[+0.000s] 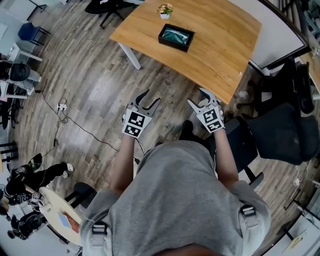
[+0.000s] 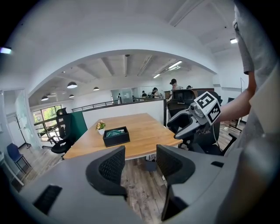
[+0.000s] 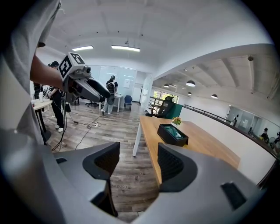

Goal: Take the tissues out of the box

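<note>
A black tissue box (image 1: 176, 37) with teal tissues showing in its top stands on the far half of a wooden table (image 1: 215, 50). It also shows in the left gripper view as the box (image 2: 116, 136) and in the right gripper view as the box (image 3: 173, 134). Both grippers hang over the floor, short of the table's near edge. My left gripper (image 1: 150, 99) is open with nothing between its jaws (image 2: 141, 162). My right gripper (image 1: 197, 97) is open and empty too (image 3: 138, 164). Neither touches the box.
A small potted plant (image 1: 165, 10) stands just beyond the box. A black office chair (image 1: 280, 130) sits to my right beside the table corner. A cable (image 1: 75, 125) runs across the wood floor at left. More chairs and a round table (image 1: 60, 215) stand at the left.
</note>
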The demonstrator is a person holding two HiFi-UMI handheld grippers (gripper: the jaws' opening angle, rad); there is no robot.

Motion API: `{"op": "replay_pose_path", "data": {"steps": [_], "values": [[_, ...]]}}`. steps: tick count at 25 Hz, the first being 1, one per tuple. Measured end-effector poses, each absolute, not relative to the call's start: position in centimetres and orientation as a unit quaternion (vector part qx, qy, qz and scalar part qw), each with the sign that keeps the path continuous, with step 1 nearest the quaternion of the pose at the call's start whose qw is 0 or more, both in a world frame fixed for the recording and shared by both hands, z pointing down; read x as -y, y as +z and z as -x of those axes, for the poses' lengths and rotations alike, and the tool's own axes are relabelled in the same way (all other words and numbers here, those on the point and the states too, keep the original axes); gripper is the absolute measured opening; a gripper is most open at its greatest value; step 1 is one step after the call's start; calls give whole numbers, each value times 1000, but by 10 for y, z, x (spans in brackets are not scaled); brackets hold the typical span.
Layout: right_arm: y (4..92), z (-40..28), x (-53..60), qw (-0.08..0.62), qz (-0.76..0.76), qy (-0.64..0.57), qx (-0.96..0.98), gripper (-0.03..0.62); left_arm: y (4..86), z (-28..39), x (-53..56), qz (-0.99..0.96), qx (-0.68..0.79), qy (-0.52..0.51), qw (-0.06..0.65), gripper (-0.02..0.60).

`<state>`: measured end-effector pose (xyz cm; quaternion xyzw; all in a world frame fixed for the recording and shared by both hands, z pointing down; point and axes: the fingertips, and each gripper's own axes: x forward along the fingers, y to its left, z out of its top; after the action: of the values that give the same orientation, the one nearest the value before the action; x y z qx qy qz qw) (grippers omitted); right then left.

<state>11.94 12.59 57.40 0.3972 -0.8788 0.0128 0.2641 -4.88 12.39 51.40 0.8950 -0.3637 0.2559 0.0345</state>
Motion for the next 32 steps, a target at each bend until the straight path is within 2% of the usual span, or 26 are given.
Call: {"op": "replay_pose_path", "data": {"steps": [32], "values": [[583,-212,-20,263,-334,0,905,278,513,-41,-29,-867,430,246,45,239]]}}
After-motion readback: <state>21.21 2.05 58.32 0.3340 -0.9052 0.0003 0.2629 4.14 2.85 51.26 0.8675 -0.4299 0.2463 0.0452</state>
